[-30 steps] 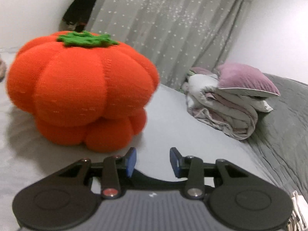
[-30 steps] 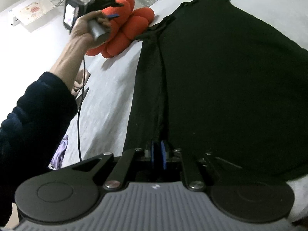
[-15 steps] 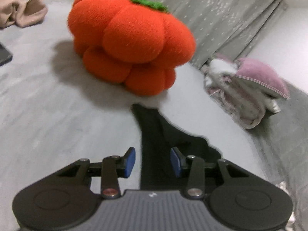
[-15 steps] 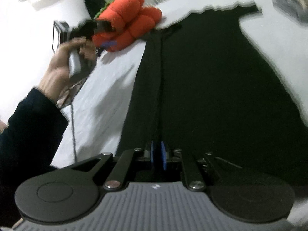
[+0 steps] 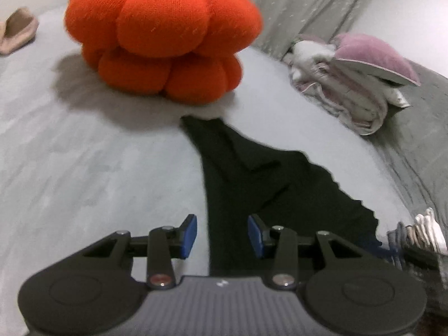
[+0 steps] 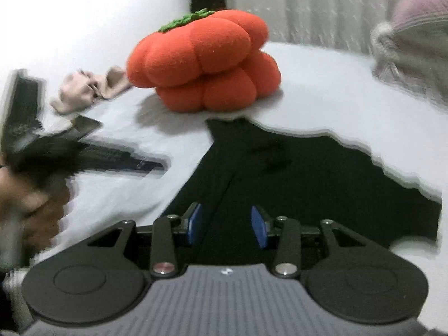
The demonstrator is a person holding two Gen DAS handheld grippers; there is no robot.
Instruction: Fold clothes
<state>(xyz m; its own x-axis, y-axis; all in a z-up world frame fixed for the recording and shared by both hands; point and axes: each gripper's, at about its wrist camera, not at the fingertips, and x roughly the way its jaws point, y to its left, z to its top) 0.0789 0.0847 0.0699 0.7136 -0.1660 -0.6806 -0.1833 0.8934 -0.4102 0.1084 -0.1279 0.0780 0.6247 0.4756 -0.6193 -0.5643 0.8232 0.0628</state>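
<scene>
A black garment (image 5: 260, 184) lay flat on the grey bed (image 5: 84, 168), its corner at twelve o'clock nearly touching an orange pumpkin cushion (image 5: 165, 36). The left gripper (image 5: 222, 232) hovered over its edge, released, gripping nothing. The right gripper (image 6: 226, 225) was opening above the cloth, pads clear. Folded bedding (image 5: 350, 84) sat at two o'clock.

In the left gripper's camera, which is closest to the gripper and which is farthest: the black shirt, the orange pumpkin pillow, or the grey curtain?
1. Black shirt: right under the left gripper.
2. Orange pumpkin pillow: beyond the shirt's tip, upper left.
3. Grey curtain: behind the pillow, at the back.
</scene>
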